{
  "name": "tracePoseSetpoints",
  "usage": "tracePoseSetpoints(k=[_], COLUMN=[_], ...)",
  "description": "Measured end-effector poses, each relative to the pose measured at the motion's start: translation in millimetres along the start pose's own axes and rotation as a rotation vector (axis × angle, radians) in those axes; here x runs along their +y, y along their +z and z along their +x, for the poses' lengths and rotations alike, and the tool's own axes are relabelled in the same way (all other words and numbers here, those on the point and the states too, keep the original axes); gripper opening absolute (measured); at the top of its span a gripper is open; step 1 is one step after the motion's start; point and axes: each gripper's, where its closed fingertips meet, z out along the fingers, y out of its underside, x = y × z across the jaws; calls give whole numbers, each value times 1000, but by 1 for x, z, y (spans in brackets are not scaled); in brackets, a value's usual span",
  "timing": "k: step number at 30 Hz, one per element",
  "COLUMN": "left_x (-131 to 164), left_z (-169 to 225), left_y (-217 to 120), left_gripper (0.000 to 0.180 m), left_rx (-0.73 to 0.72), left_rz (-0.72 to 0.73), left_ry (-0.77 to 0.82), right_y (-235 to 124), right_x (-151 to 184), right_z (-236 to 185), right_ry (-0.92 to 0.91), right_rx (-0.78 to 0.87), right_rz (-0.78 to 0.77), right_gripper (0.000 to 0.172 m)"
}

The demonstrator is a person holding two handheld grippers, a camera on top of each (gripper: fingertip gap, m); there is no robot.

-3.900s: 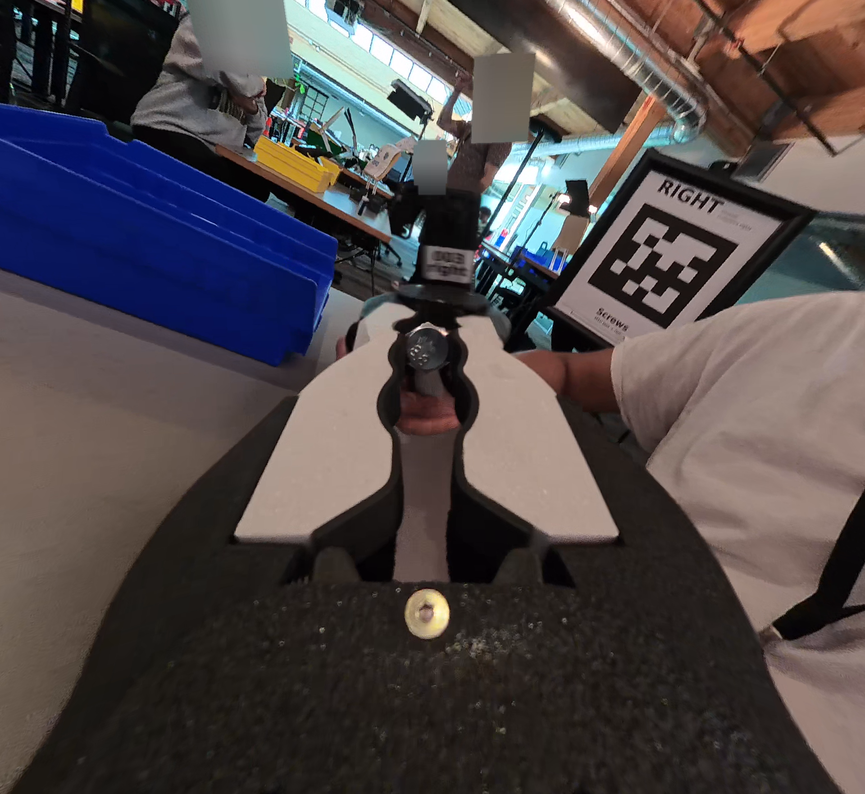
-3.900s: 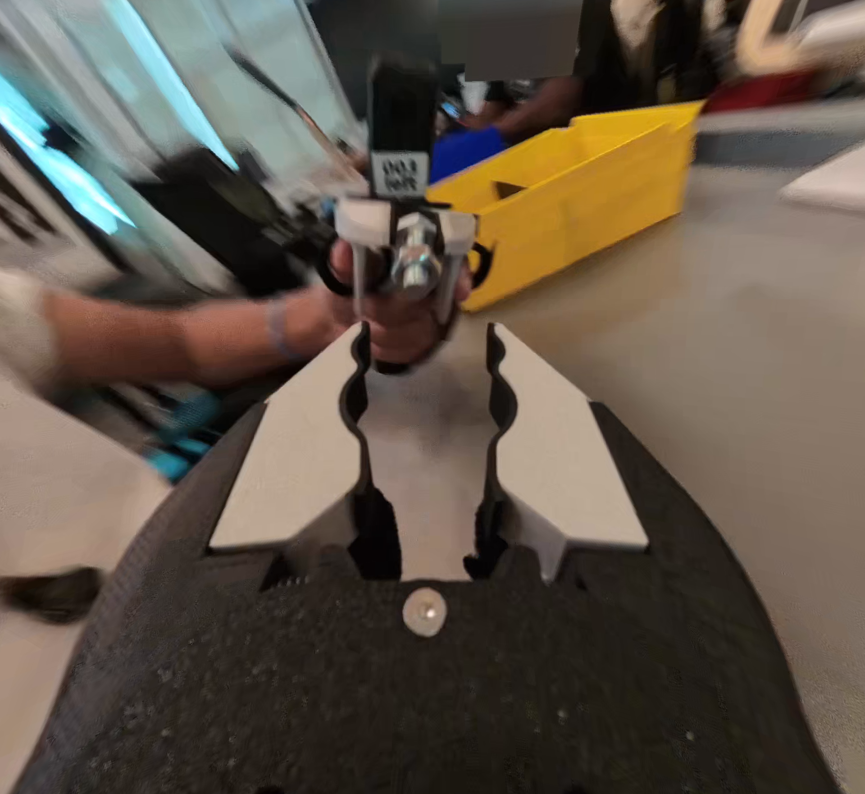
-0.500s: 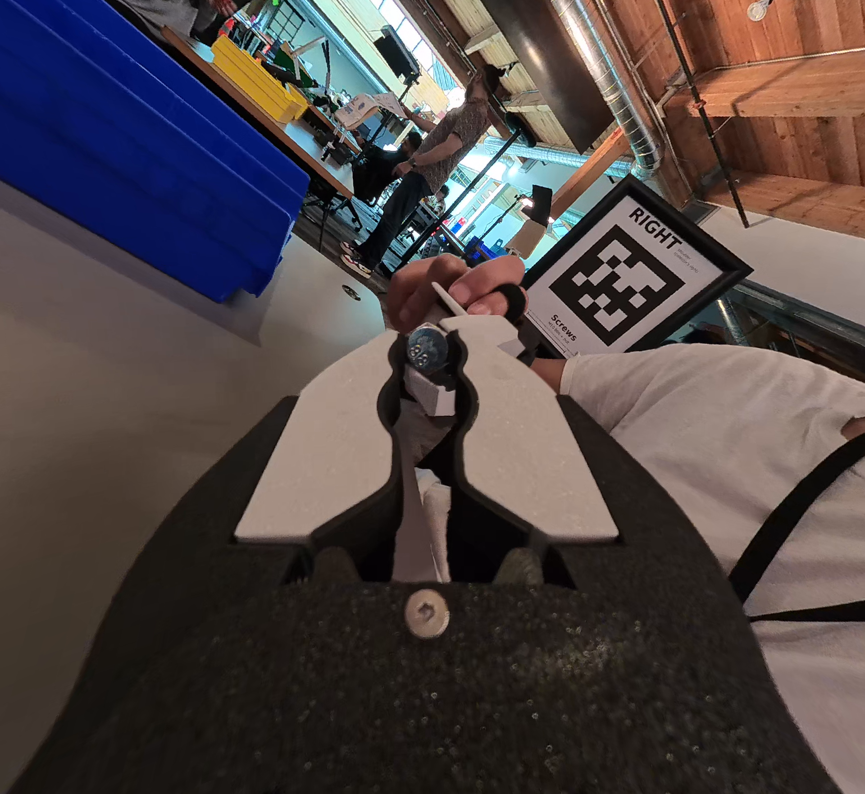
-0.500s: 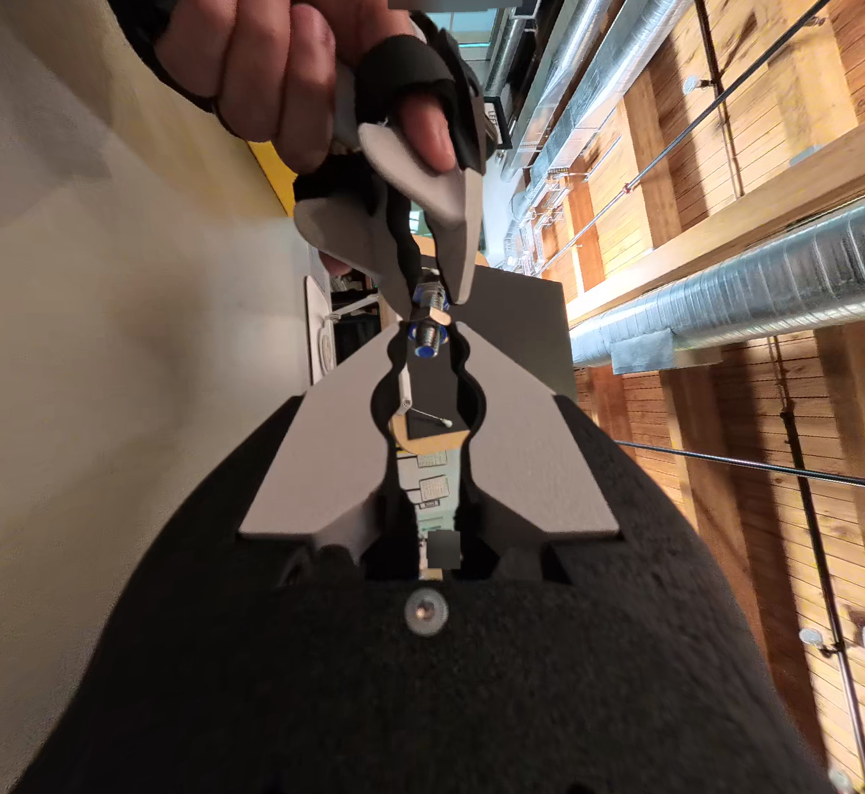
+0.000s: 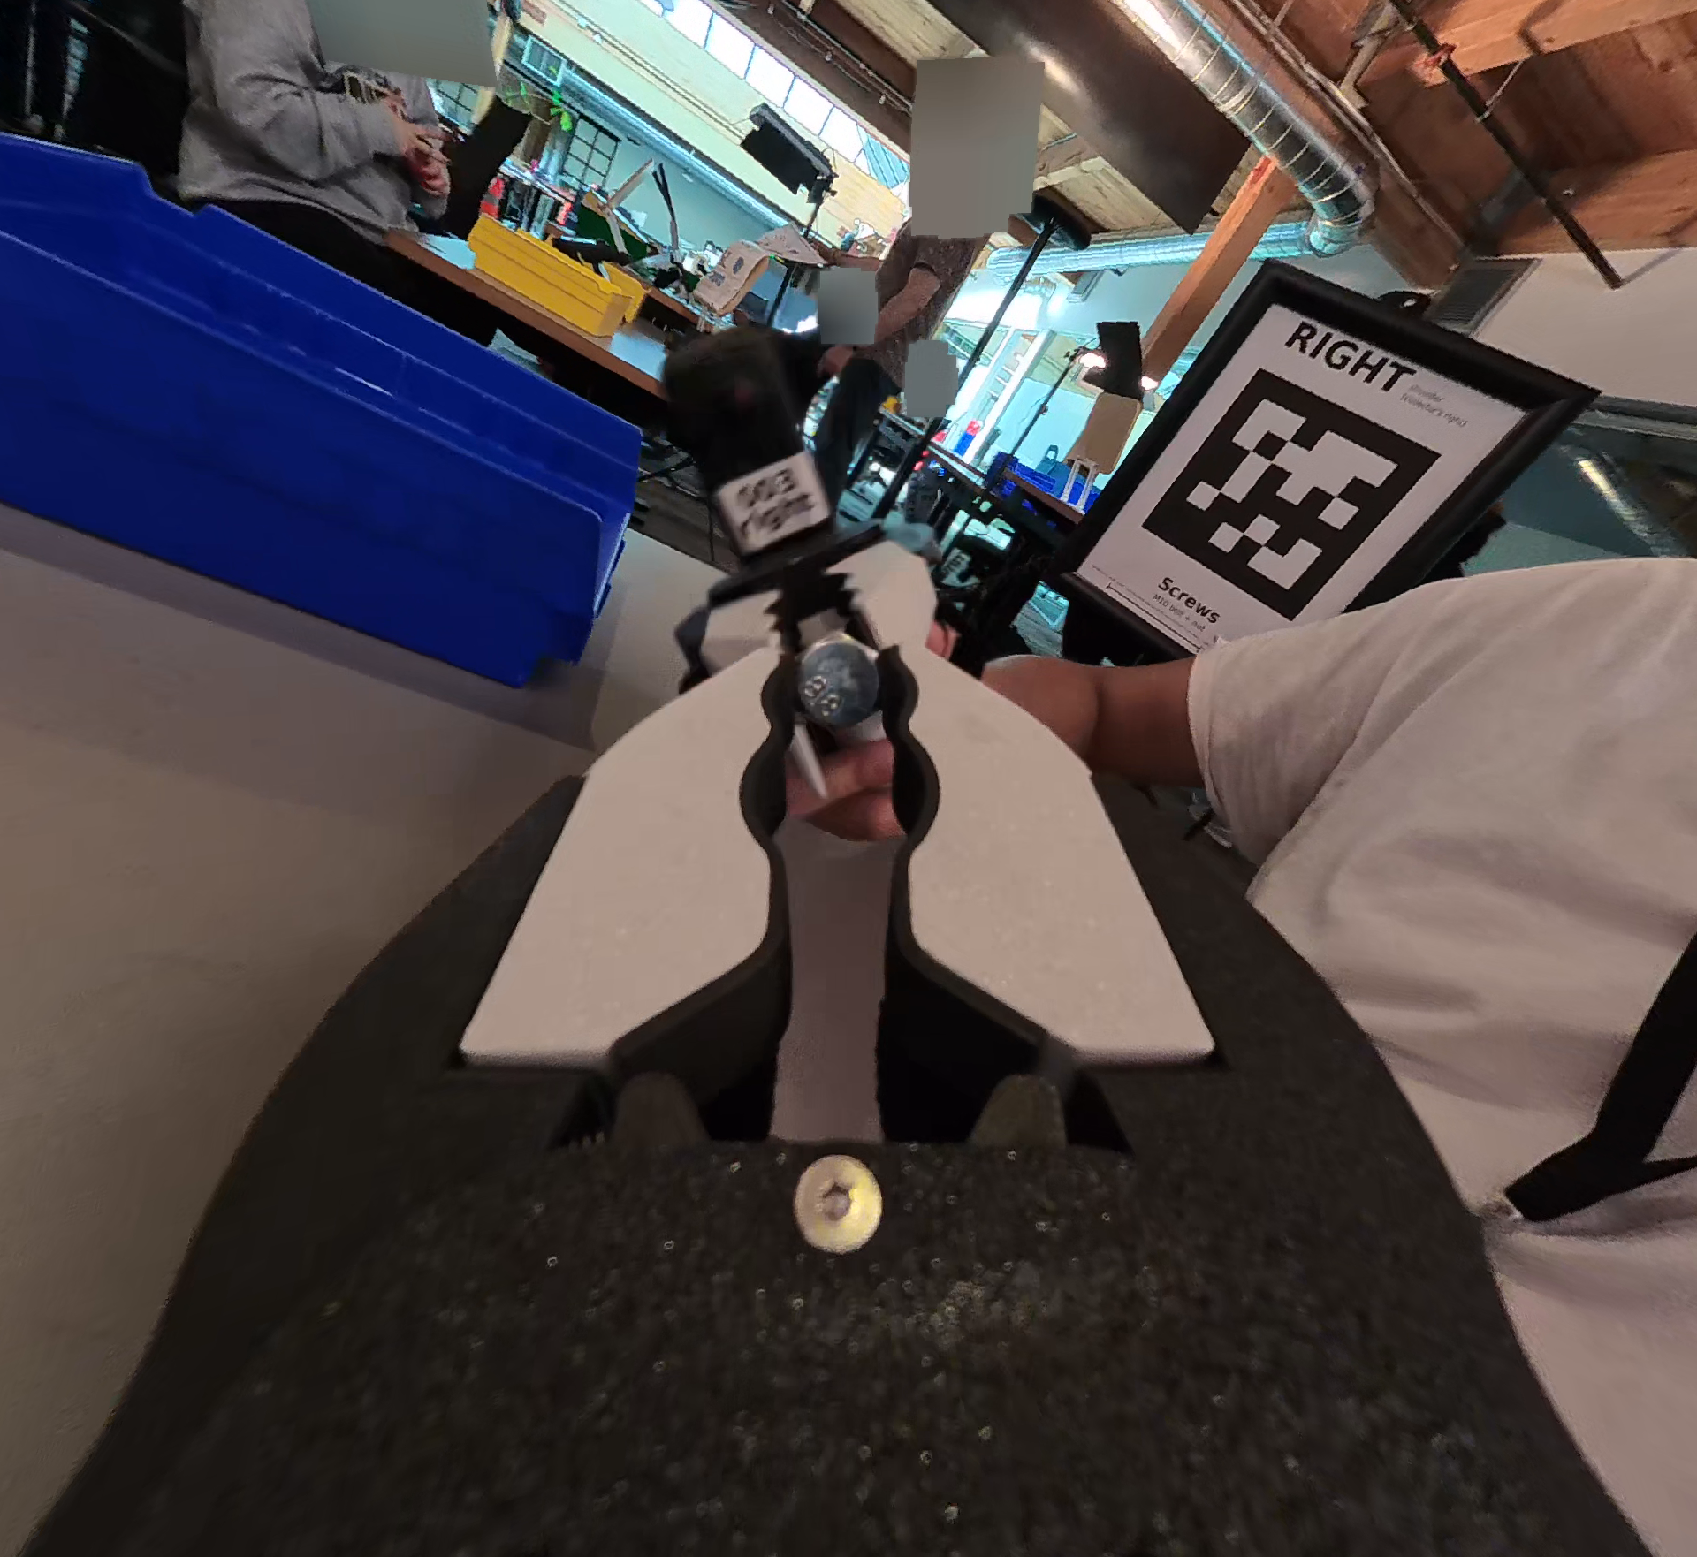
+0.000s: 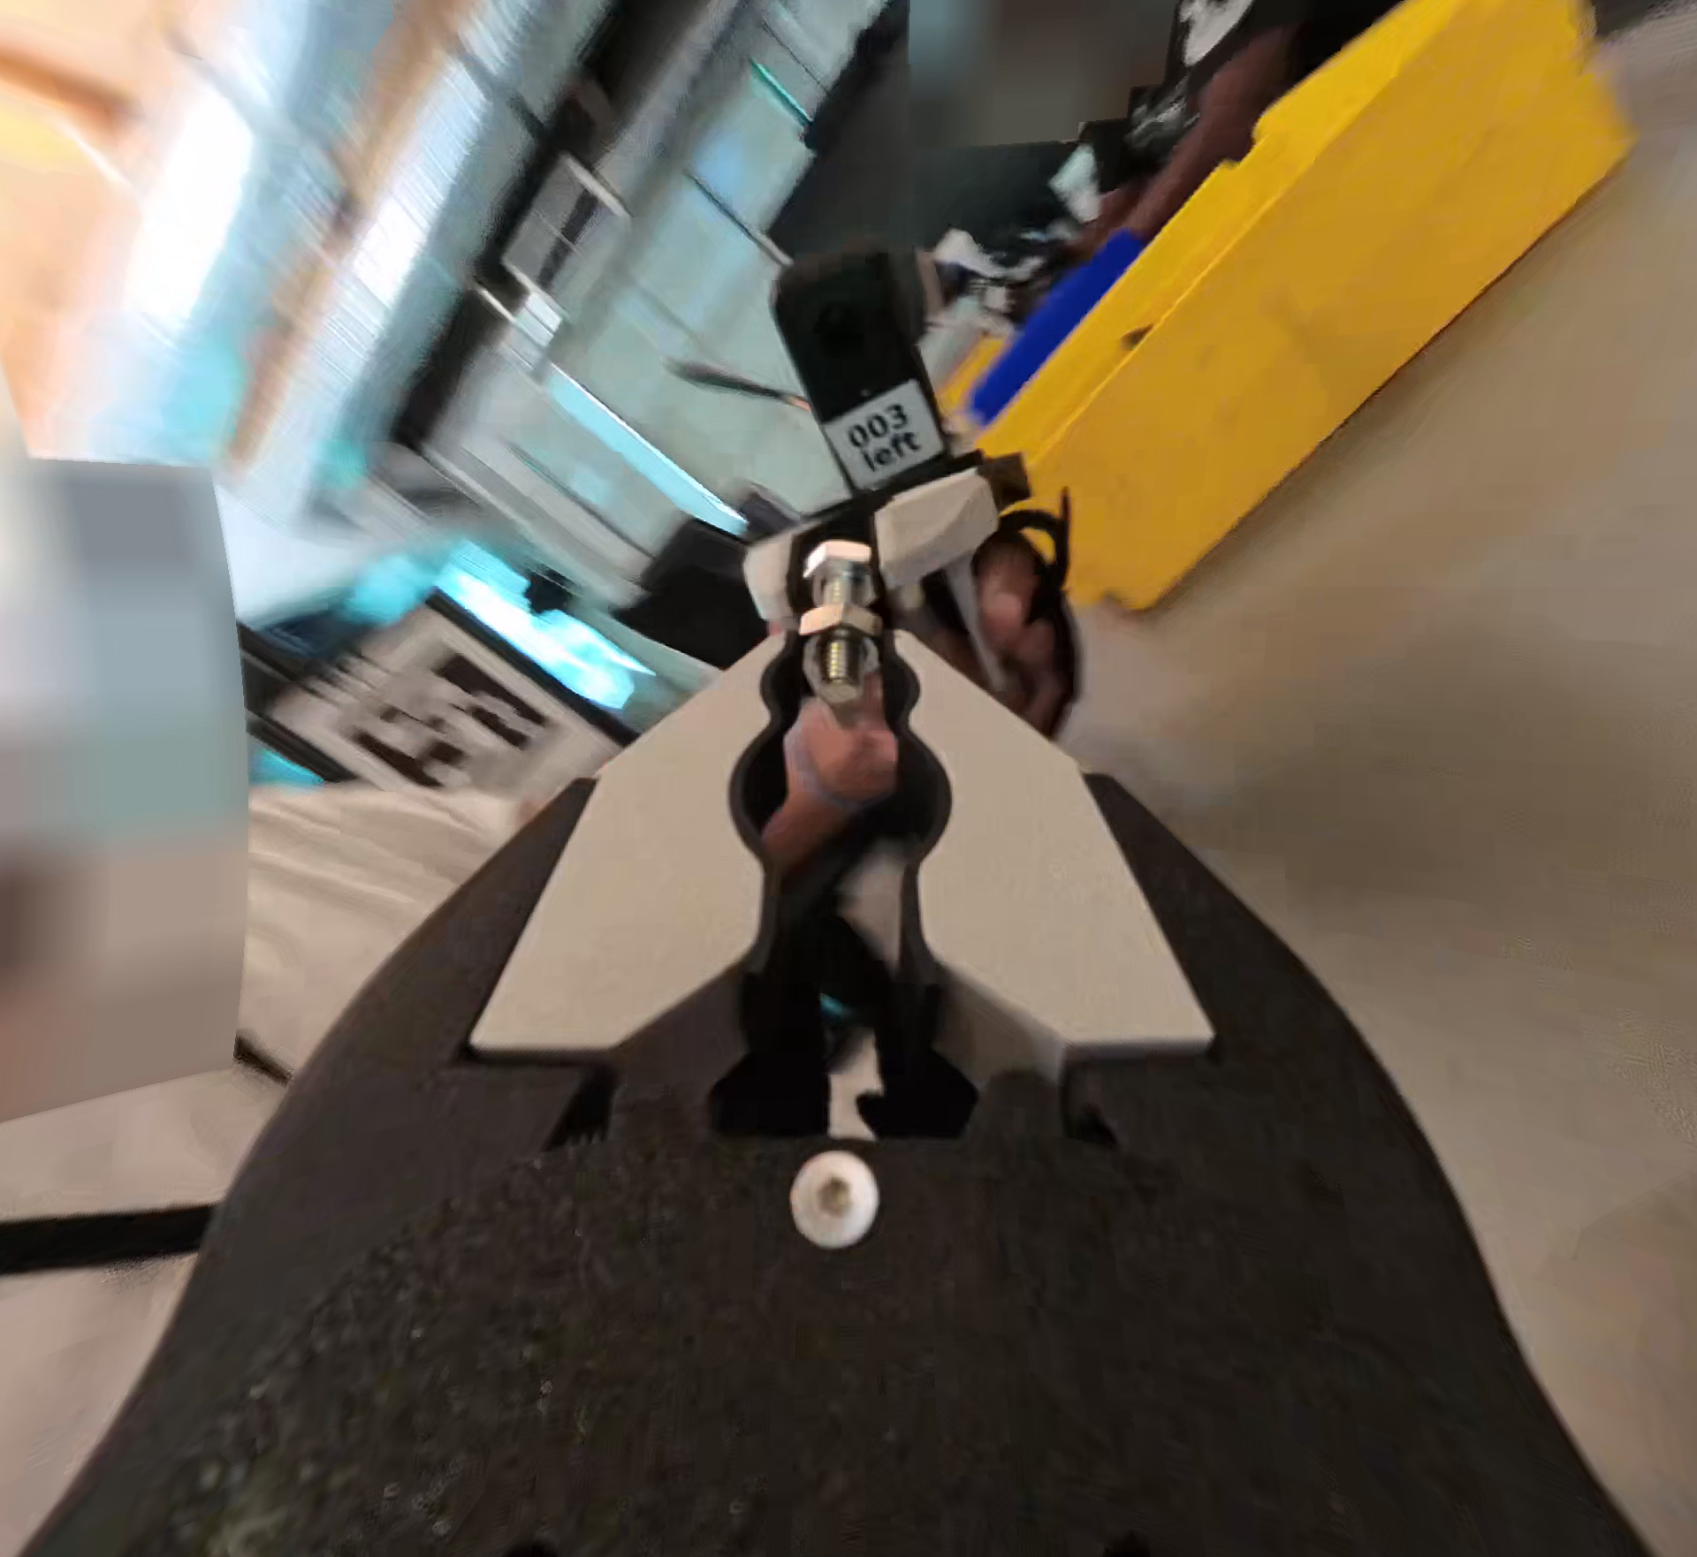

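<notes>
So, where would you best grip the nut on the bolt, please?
Probably across two opposite flats of the nut, approaching along the bolt from its free threaded end: hex sides seat flat pads, and the left gripper occupies the head end.

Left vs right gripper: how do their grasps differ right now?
1. The left gripper pinches the hex head of a silver bolt. The right gripper pinches the nut threaded partway along that bolt.
2. The left gripper sees the head end-on. The right gripper sees the threaded end pointing towards it.
3. A blue bin lies beyond the left gripper, a yellow bin beyond the right gripper.
Shared: both are shut on one fastener, tip to tip.
</notes>
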Motion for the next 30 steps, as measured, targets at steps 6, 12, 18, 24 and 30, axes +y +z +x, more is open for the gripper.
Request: tracePoseSetpoints(k=[6, 12, 18, 24, 30], left_x=[-5, -13, 0, 7, 7], left_z=[-4, -17, -19, -11, -7], left_y=[-3, -8, -1, 8, 9], left_gripper=[17, 17, 17, 17, 17], left_rx=[-9, -33, -17, 17, 12], left_rz=[32, 109, 66, 35, 15], left_ry=[-33, -173, -245, -252, -177], right_y=[2, -13, -13, -11, -12], right_x=[-2, 2, -8, -5, -3], right_z=[0, 46, 19, 13, 11], right_ry=[5, -1132, -2056, -2110, -1672], right_rx=[-57, 605, 893, 867, 689], right_rz=[37, -253, -259, -260, -243], right_gripper=[41, 54, 37, 20, 19])
